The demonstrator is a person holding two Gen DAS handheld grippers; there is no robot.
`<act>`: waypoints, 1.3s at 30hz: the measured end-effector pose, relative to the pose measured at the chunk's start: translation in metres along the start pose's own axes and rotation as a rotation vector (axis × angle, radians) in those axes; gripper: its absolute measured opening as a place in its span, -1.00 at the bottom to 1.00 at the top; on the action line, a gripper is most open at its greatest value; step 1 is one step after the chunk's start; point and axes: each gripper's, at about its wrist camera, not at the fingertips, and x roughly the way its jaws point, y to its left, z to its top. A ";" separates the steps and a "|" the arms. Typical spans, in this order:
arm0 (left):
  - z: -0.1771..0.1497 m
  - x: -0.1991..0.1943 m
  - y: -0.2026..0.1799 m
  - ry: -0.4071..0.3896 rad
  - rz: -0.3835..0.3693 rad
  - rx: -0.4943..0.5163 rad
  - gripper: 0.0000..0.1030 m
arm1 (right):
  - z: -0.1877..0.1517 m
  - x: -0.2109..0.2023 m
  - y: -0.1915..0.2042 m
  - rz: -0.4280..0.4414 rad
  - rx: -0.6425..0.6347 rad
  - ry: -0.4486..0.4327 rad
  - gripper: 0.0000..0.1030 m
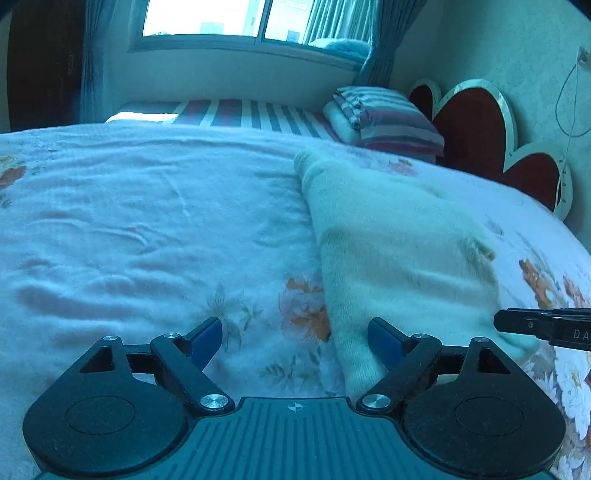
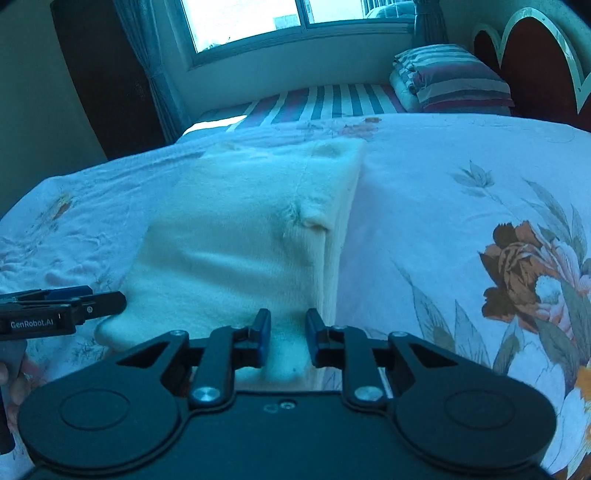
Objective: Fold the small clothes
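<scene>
A small cream fleecy garment (image 1: 399, 240) lies folded lengthwise on the floral bedspread, and it also shows in the right wrist view (image 2: 251, 229). My left gripper (image 1: 295, 336) is open over the garment's near left edge, with its right finger on the cloth. My right gripper (image 2: 288, 328) is partly open, its jaws either side of the garment's near right edge without pinching it. The right gripper's tip shows in the left wrist view (image 1: 517, 323) at the garment's near right corner. The left gripper shows from the side in the right wrist view (image 2: 103, 301).
The pale floral bedspread (image 2: 461, 206) covers the bed. A stack of striped folded bedding (image 1: 384, 118) sits at the far end by the red heart-shaped headboard (image 1: 476, 122). A window with curtains (image 1: 229, 18) is beyond the bed.
</scene>
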 end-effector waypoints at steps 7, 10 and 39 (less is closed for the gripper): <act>0.040 0.036 -0.013 -0.022 -0.018 0.033 0.67 | 0.038 0.014 -0.016 -0.004 0.059 -0.113 -0.18; 0.053 0.053 -0.020 -0.014 -0.013 0.050 0.67 | 0.050 0.032 -0.023 0.007 0.088 -0.100 -0.27; 0.052 0.101 0.042 0.247 -0.539 -0.239 0.66 | 0.034 0.058 -0.124 0.442 0.465 0.076 0.28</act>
